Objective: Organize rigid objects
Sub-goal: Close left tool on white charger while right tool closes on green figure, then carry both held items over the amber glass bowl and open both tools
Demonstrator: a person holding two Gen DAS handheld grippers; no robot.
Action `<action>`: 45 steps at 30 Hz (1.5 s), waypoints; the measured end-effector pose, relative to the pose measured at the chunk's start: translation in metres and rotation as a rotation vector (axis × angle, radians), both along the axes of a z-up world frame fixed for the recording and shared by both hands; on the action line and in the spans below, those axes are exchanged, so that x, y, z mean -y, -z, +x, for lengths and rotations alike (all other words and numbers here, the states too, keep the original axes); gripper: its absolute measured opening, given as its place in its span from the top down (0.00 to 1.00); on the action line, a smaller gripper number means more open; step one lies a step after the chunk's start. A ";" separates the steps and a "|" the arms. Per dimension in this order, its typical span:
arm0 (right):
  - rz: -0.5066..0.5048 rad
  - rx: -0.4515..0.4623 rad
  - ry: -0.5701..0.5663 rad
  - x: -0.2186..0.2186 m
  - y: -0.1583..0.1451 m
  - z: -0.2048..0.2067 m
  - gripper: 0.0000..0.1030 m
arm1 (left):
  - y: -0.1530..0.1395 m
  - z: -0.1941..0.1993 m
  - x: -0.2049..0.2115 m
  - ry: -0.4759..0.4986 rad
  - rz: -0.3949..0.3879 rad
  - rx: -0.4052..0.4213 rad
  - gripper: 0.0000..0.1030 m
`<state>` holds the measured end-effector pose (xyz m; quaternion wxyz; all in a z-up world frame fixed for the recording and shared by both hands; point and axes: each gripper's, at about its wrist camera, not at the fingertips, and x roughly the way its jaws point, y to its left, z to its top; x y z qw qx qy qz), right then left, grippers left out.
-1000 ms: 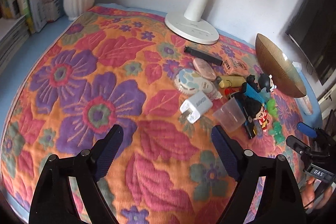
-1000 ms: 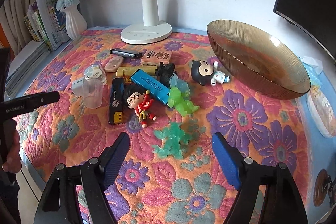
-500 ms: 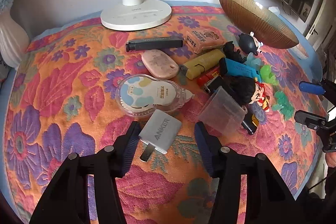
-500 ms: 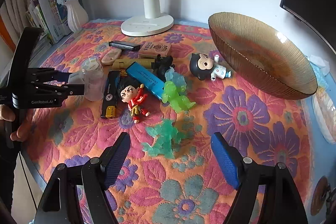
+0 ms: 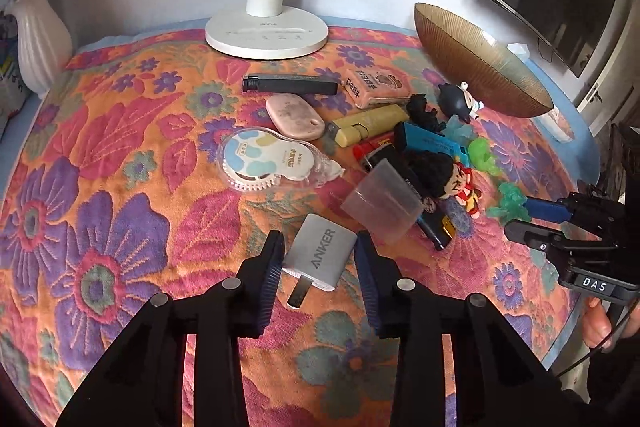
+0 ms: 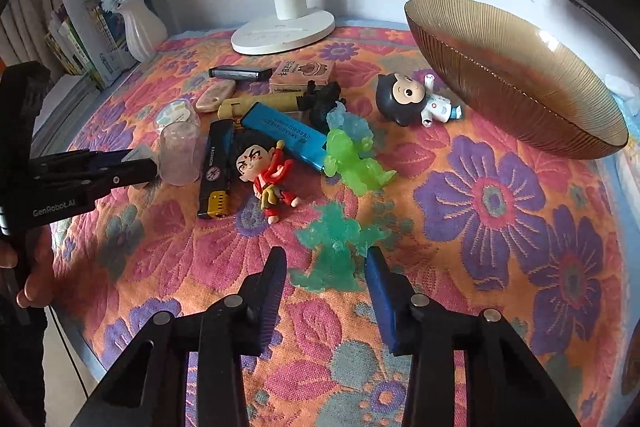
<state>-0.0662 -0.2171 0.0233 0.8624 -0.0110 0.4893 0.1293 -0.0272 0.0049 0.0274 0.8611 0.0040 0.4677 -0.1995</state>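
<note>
A white Anker charger lies on the flowered cloth between the pads of my left gripper; the jaws stand close around it, with a small gap on each side. A teal translucent figure lies between the fingers of my right gripper, which is open around it. A gold ribbed bowl stands at the right, also in the left wrist view. Several small items lie in a cluster: a clear cup, a tape dispenser, a red-robed figurine, a lime figure.
A white lamp base stands at the back by the wall. A white vase and books stand at the back left. A dark-haired doll lies beside the bowl. The table edge runs close on the near side.
My left gripper moved forward over the charger and narrowed around it. My right gripper moved forward and narrowed around the teal figure.
</note>
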 end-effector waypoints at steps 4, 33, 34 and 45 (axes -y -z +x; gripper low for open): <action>0.102 -0.048 0.033 0.017 0.004 0.002 0.51 | 0.002 -0.005 0.001 -0.016 0.016 0.005 0.68; 0.146 -0.032 -0.019 0.051 -0.001 -0.025 0.34 | 0.002 -0.021 0.007 -0.060 -0.036 0.002 0.69; 0.146 -0.021 -0.019 0.047 -0.002 -0.023 0.35 | 0.002 -0.021 0.008 -0.060 -0.036 0.003 0.69; -0.032 0.195 0.024 0.033 -0.050 -0.020 0.63 | -0.070 -0.029 0.034 -0.008 -0.040 0.180 0.69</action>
